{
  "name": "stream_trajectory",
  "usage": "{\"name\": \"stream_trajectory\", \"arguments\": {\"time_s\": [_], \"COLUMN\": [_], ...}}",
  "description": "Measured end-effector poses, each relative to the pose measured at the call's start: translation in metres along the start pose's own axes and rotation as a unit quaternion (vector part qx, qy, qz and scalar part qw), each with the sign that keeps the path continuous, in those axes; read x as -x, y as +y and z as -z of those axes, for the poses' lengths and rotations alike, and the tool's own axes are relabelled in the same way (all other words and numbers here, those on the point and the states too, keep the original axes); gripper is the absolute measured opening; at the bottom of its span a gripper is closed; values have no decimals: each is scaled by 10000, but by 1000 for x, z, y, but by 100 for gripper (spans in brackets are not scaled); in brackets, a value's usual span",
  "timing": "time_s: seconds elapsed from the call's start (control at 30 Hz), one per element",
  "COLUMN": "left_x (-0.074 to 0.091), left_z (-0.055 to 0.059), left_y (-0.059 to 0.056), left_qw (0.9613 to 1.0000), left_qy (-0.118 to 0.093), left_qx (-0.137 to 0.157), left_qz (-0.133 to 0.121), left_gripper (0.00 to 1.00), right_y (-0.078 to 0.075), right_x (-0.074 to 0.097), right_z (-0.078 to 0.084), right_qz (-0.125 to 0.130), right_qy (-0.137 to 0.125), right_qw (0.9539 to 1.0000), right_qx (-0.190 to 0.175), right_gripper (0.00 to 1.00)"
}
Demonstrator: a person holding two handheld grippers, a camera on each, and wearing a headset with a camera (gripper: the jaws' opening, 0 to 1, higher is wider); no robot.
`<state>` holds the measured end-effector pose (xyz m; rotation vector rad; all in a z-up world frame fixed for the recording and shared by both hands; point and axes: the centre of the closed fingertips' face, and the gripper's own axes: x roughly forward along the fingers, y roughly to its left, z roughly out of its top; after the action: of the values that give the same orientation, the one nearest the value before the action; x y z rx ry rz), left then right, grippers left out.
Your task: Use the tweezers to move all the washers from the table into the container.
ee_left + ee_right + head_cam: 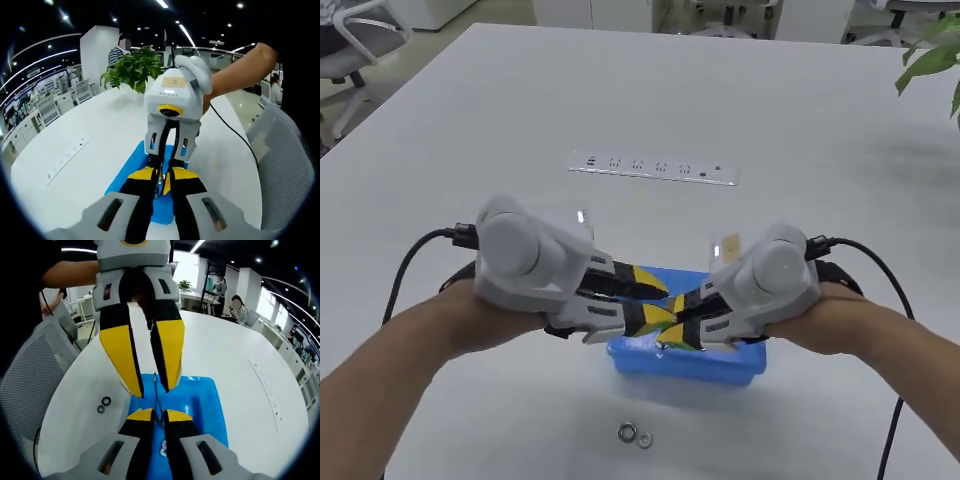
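Observation:
Two small metal washers (634,435) lie side by side on the white table, just in front of the blue container (715,365). Both grippers meet tip to tip above that container. My left gripper (665,302) comes in from the left and my right gripper (667,333) from the right. In the right gripper view my right gripper (159,416) is shut on thin metal tweezers (155,395). The left gripper's yellow jaws (154,389) close round the tweezers' far end. The washers (103,405) lie left of the container (202,400).
A white power strip (653,168) lies flat at mid-table beyond the container. Green plant leaves (930,60) hang over the far right corner. A mesh office chair (285,165) stands just off the near table edge. Cables trail from both grippers.

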<state>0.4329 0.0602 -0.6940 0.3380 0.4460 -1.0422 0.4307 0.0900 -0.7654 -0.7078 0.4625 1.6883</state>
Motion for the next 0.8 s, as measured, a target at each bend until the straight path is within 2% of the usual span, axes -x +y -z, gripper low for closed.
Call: {"name": "stream_trajectory", "arguments": {"time_s": [0.17, 0.47, 0.8], "left_x": [-3, -4, -2], "left_z": [0, 0, 0], "left_y": [2, 0, 3], "left_qw": [9999, 9997, 9992], "left_qy": [10, -1, 156], "left_qx": [-89, -173, -356], "left_qz": [62, 143, 137], "left_gripper": [7, 6, 5], "right_y": [1, 1, -2], "right_x": [0, 0, 1], "right_z": [0, 0, -1], "right_qz": [-17, -29, 9], "right_qy": [20, 45, 98], "right_qw": [10000, 10000, 9998], "right_qx": [49, 65, 195], "right_gripper": [8, 9, 10]}}
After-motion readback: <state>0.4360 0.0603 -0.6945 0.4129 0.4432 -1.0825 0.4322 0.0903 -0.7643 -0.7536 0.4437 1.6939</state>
